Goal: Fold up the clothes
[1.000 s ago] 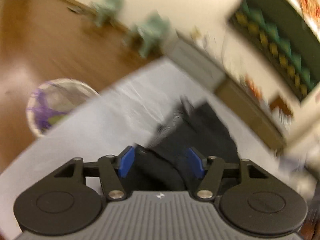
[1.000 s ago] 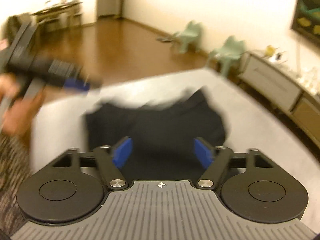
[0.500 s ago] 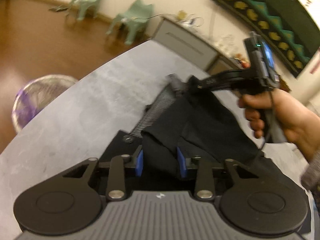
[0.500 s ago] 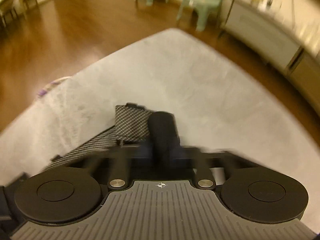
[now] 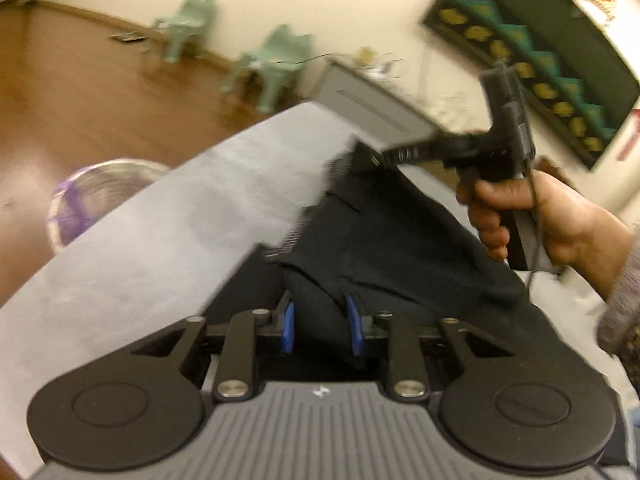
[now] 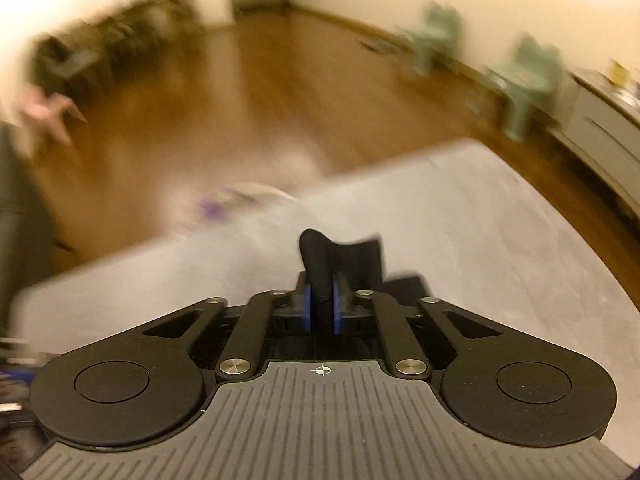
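Both hand-held grippers are clamped on the same black garment [image 5: 400, 248]. Left hand-held gripper [image 5: 322, 330] pinches a thick bunch of the dark cloth between its blue pads [image 5: 287, 328], and the right hand-held gripper [image 6: 319, 308] grips a narrow roll of the fabric that sticks up past its fingertips. In the left wrist view a person's hand [image 5: 532, 220] holds the right tool's black handle above the far edge of the garment, lifting that edge off the grey worktop [image 5: 160, 240]; a grey knitted sleeve [image 5: 620, 292] shows at the wrist. A strip of checked grey lining [image 5: 298, 232] runs along the garment's left edge.

Beyond the worktop lie a wooden floor [image 5: 80, 112], two pale green chairs [image 5: 276, 68] against a cream wall, and a grey cabinet [image 5: 372, 108] with small clutter on top. A round clear basket with purple marks [image 5: 92, 200] stands on the floor beside the worktop. A dark hanging with green and yellow patterns [image 5: 540, 52] is on the wall. No writing is legible; much of the right wrist view is motion-blurred.
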{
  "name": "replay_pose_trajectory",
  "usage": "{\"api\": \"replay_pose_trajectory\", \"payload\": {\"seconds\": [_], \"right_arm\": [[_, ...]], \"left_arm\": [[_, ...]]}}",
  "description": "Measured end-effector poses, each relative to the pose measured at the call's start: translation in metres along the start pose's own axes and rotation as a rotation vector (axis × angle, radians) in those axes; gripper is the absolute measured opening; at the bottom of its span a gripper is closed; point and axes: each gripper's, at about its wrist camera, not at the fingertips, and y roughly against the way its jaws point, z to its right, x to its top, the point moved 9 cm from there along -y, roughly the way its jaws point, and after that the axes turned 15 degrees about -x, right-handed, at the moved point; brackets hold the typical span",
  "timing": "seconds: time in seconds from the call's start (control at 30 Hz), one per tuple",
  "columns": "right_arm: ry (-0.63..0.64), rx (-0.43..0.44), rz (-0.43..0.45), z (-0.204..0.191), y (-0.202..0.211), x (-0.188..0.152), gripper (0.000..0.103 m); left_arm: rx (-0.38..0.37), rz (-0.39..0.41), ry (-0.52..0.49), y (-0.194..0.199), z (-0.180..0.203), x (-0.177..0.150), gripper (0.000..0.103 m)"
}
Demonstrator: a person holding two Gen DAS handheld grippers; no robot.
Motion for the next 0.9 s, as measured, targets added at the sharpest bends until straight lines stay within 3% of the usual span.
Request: {"api": "replay_pose_trajectory", "payload": {"seconds": [0.03, 0.07, 0.1, 0.17, 0.23, 0.3, 0.33, 0.4, 0.47, 0.57, 0.63, 0.7, 0.73, 0.77, 0.8, 0.83, 0.9], "right_arm": [[-0.015, -0.063, -0.021, 0.008, -0.008, -0.004, 0.051], [-0.03, -0.126, -0.043, 0.016, -0.015, -0.008, 0.05], [-0.1, -0.131, -0.021, 0.029, -0.007, -0.008, 0.052], [-0.261, -0.114, 0.056, 0.058, 0.022, -0.006, 0.067], [-0.376, -0.142, 0.14, 0.088, 0.06, -0.017, 0.071], [-0.429, -0.176, 0.16, 0.106, 0.097, -0.042, 0.07], [-0.438, -0.184, 0.168, 0.107, 0.116, -0.056, 0.069], [-0.413, -0.176, 0.185, 0.087, 0.153, -0.092, 0.068], [-0.337, -0.121, 0.178, 0.045, 0.178, -0.129, 0.068], [-0.18, -0.016, 0.148, -0.036, 0.199, -0.183, 0.067], [-0.079, -0.022, 0.145, -0.077, 0.203, -0.21, 0.067], [-0.04, -0.085, 0.135, -0.093, 0.2, -0.228, 0.061], [-0.04, -0.101, 0.111, -0.094, 0.196, -0.234, 0.046], [-0.045, -0.102, 0.084, -0.094, 0.194, -0.239, 0.009], [-0.055, -0.097, 0.056, -0.09, 0.19, -0.244, 0.001], [-0.054, -0.089, 0.048, -0.089, 0.193, -0.248, 0.0], [-0.035, -0.072, 0.039, -0.09, 0.201, -0.256, 0.0]], "left_arm": [[0.011, -0.007, 0.014, -0.001, -0.005, -0.001, 0.025], [0.022, -0.014, 0.027, -0.002, -0.01, -0.002, 0.025], [0.03, -0.015, 0.034, -0.002, -0.012, -0.002, 0.025], [-0.008, 0.009, 0.037, 0.004, -0.008, 0.003, 0.024], [-0.068, 0.065, 0.015, 0.014, 0.004, 0.009, 0.023], [-0.119, 0.127, -0.004, 0.026, 0.014, 0.016, 0.023], [-0.087, 0.105, 0.017, 0.021, 0.007, 0.014, 0.023], [-0.025, 0.061, 0.059, 0.014, -0.007, 0.009, 0.023], [-0.038, -0.007, 0.128, 0.002, -0.017, 0.0, 0.022], [-0.069, 0.045, 0.125, 0.009, -0.011, 0.007, 0.023], [-0.08, 0.051, 0.143, 0.008, -0.01, 0.008, 0.022], [-0.067, 0.055, 0.144, 0.009, -0.008, 0.008, 0.022], [-0.058, 0.06, 0.142, 0.012, -0.006, 0.007, 0.023], [-0.053, 0.066, 0.146, 0.015, -0.007, 0.006, 0.022], [-0.048, 0.072, 0.151, 0.018, -0.007, 0.005, 0.022], [-0.041, 0.077, 0.15, 0.024, -0.007, 0.003, 0.022], [0.019, 0.011, 0.14, 0.022, -0.012, -0.014, 0.022]]}}
